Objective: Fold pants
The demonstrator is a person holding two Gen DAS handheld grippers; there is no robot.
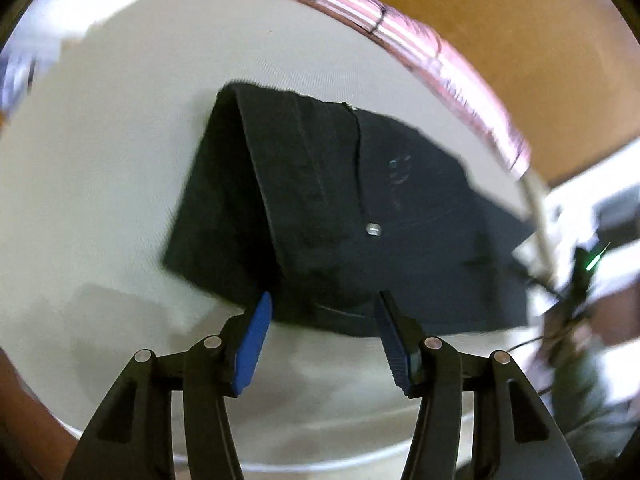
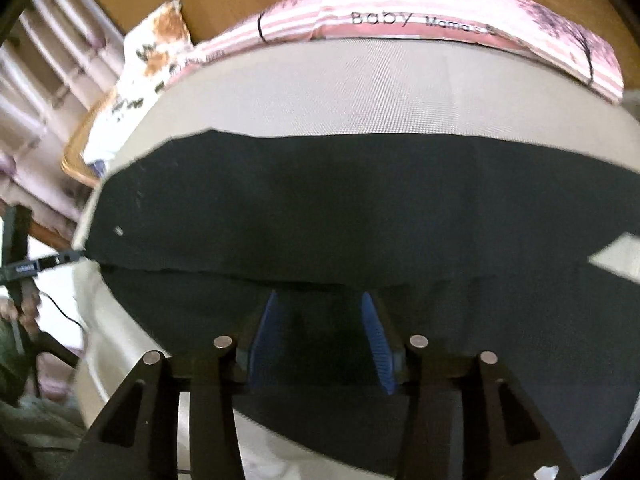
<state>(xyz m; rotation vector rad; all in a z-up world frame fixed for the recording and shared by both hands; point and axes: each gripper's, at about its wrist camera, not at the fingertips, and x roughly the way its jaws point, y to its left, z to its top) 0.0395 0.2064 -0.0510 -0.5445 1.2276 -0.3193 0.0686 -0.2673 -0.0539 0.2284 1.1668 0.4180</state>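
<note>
Black pants (image 1: pixel 360 216) lie on a pale grey bed sheet (image 1: pixel 100 160), folded over on themselves, with a small metal button (image 1: pixel 373 229) showing. My left gripper (image 1: pixel 324 300) is open, its blue pads just at the near edge of the folded pants, holding nothing. In the right wrist view the pants (image 2: pixel 340 208) spread wide across the sheet (image 2: pixel 360 92), an upper layer lying over a lower one. My right gripper (image 2: pixel 320 298) is open and hovers over the lower layer, near the edge of the upper layer.
A pink striped pillow (image 2: pixel 440 12) lies along the far edge of the bed against a wooden headboard (image 1: pixel 520 20). A floral cushion (image 2: pixel 160 44) sits at far left. Cables and a stand (image 2: pixel 24 268) are beside the bed.
</note>
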